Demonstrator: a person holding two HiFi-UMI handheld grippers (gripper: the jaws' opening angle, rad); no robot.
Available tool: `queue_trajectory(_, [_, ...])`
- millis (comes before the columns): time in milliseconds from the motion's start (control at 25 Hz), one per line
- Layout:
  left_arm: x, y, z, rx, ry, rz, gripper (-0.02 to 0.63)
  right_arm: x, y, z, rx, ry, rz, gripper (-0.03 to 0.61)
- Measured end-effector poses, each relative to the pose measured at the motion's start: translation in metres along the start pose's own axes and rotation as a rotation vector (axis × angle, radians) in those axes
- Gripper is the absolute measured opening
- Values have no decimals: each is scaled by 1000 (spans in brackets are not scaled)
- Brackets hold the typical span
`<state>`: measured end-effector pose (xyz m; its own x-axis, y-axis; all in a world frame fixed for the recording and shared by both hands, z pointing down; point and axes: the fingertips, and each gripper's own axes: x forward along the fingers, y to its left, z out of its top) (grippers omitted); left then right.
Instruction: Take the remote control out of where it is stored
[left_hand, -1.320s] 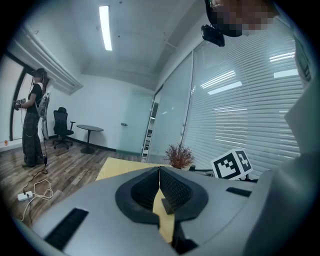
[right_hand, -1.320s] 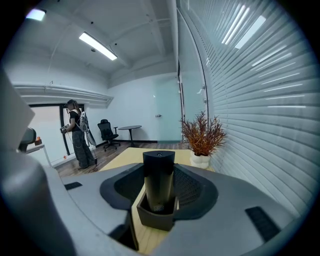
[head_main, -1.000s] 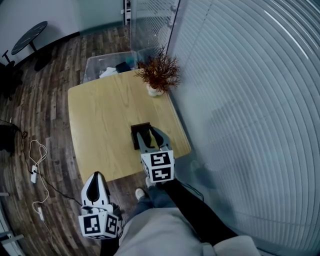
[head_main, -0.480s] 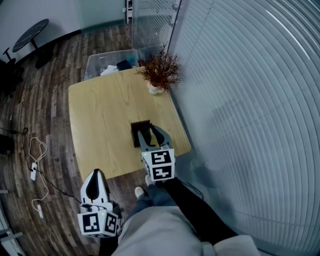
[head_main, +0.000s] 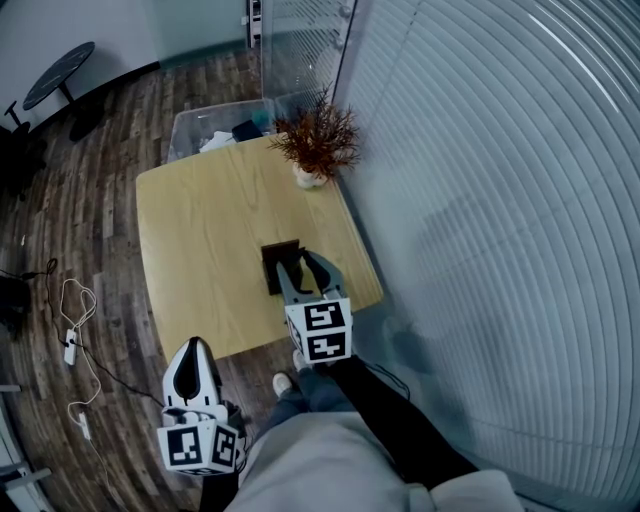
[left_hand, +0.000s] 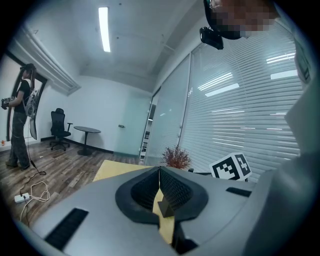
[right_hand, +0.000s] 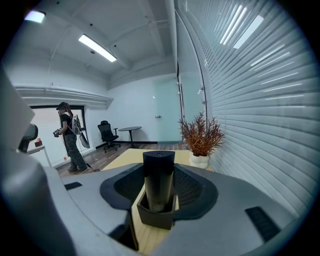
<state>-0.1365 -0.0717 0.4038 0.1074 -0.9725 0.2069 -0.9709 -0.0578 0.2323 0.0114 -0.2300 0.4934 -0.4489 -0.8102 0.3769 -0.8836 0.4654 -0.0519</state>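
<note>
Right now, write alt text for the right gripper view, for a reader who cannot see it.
A dark remote control stands upright in a dark holder on a wooden table, between the spread jaws of the right gripper, which do not visibly press it. Behind it sits a reddish potted plant beside a wall of blinds; a person stands far left.

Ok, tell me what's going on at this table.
A person holds a gripper in each hand. The right gripper is at the wooden table, jaws open on either side of a black remote standing upright in a small dark holder; it is not gripped yet. The left gripper hangs shut and empty, off the table's near edge.
</note>
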Motion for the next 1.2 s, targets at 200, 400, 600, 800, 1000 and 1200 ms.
queue_trajectory(200, [-1,-1,-1,-2,3,-1,9,-2,0,-1,1,6,2,180])
queue_trajectory(400, [-1,1,0,-2,1,2,9,-3,1,1,5,3,5,179])
queue_trajectory(600, [0,0,0,-2,1,-1,9,-3,0,4,6,-4,3,181])
queue_trajectory(800, [2,0,0,-1,3,-4,9,-4,0,5,10,-3,4,181])
queue_trajectory(1000, [3,-4,0,-5,3,-14,9,-7,-2,8,15,-5,7,179])
queue_trajectory(1200, [2,-5,0,-2,4,-15,9,-10,-3,13,10,-17,4,179])
